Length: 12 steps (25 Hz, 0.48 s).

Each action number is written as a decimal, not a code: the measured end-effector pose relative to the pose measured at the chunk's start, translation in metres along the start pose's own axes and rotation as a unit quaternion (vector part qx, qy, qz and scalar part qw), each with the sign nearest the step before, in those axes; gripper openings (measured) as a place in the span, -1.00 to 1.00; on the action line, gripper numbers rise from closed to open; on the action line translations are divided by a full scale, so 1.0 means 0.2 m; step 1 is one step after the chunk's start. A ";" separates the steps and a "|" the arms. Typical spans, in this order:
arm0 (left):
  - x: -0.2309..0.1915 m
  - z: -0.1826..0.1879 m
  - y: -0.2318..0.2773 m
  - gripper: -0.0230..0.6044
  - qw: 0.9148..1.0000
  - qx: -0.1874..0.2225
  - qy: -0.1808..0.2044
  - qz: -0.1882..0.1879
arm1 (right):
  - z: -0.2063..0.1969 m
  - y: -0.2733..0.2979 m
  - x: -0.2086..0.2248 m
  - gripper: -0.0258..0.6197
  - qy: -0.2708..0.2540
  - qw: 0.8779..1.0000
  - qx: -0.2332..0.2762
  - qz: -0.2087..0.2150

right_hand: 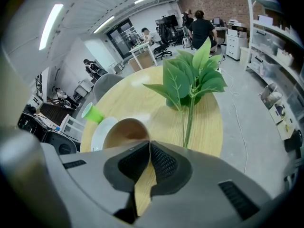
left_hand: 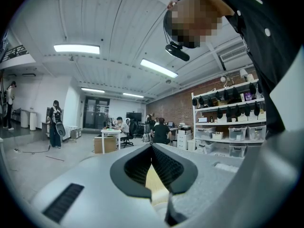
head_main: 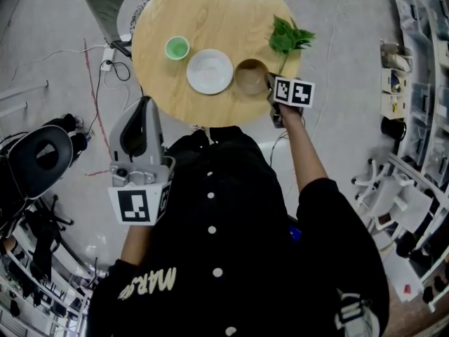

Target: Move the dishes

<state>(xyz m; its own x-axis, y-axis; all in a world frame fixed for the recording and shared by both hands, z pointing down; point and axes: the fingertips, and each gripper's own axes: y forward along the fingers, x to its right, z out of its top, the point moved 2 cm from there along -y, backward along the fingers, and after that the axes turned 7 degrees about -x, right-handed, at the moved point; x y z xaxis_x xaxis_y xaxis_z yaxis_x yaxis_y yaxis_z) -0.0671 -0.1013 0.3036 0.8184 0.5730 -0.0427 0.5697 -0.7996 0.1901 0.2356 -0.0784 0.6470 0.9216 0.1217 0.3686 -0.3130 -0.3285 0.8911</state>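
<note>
Right tongs (right_hand: 150, 143) are shut in a thin pinch on the near rim of the tan bowl (head_main: 250, 76), which sits toward the right side of the round bench (head_main: 210, 9), just beside the white plate (head_main: 209, 71). So narrow a hold could let the bowl swing or slip, knocking the plate or brushing the leafy sprig (head_main: 287, 36). Left tongs (left_hand: 152, 147) are closed on nothing, well clear of the bench; bare wood lies open at the far side beyond the green cup (head_main: 177, 48), while the near edge is close.
</note>
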 end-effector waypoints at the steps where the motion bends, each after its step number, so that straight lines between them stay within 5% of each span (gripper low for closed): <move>1: 0.00 0.00 0.00 -0.92 1.000 0.000 0.000 0.000 | 0.00 0.00 0.00 -0.85 -0.002 1.000 0.002 -0.001; 7: -0.01 0.02 -0.03 -0.92 1.000 0.010 0.006 0.001 | 0.03 -0.05 0.00 -0.46 -0.011 0.999 0.028 -0.020; 12: -0.01 0.07 -0.03 -0.92 1.000 0.022 0.007 -0.006 | 0.14 -0.23 -0.06 -0.30 -0.046 0.993 0.104 -0.026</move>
<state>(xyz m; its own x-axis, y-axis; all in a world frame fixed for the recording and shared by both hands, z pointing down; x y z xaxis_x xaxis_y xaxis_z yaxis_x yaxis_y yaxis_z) -0.0715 -0.0998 0.2892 0.8107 0.5847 -0.0305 0.5823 -0.7998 0.1456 0.2454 -0.0921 0.5946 0.9555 0.0616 0.2886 -0.2179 -0.5123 0.8307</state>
